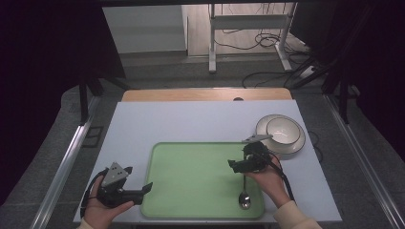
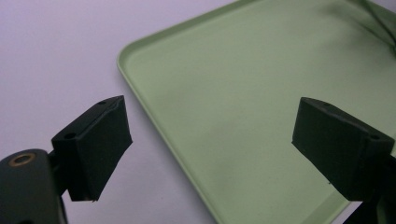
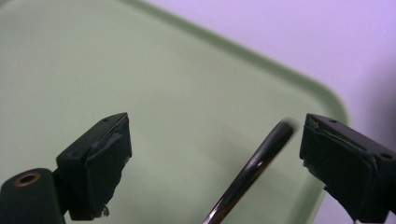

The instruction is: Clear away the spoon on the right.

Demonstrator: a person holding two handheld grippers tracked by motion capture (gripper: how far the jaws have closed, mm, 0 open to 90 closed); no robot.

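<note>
Right gripper [image 1: 237, 165] sits over the right part of the green tray [image 1: 191, 162], jaws spread wide, nothing pinched. Spoon [image 1: 244, 193] lies on the tray just below it: bowl end near the tray's front right corner, handle running up toward the gripper. In the right gripper view the spoon handle [image 3: 252, 172] rises between the two pads, close to the right-hand pad but with a visible gap, well apart from the other one. The tray's rounded corner [image 3: 336, 100] shows just beyond the handle tip, lilac table past it.

Left gripper [image 1: 138, 191] is at the tray's front left corner, held by the person's left hand [image 1: 102, 210], jaws also wide and empty. In the left gripper view one pad hangs over bare table, the other over tray floor, with the tray rim [image 2: 154, 121] running between them.

Tray floor is bare from the left rim across to the spoon: plenty of open room in the middle and back. Off the tray's back right corner, near the right gripper, a white bowl [image 1: 282, 131] stands on a plate [image 1: 298, 143]. Table [image 1: 191, 119] behind the tray's back edge is open surface; the strip between the tray's right rim and the table's right edge is narrower.
</note>
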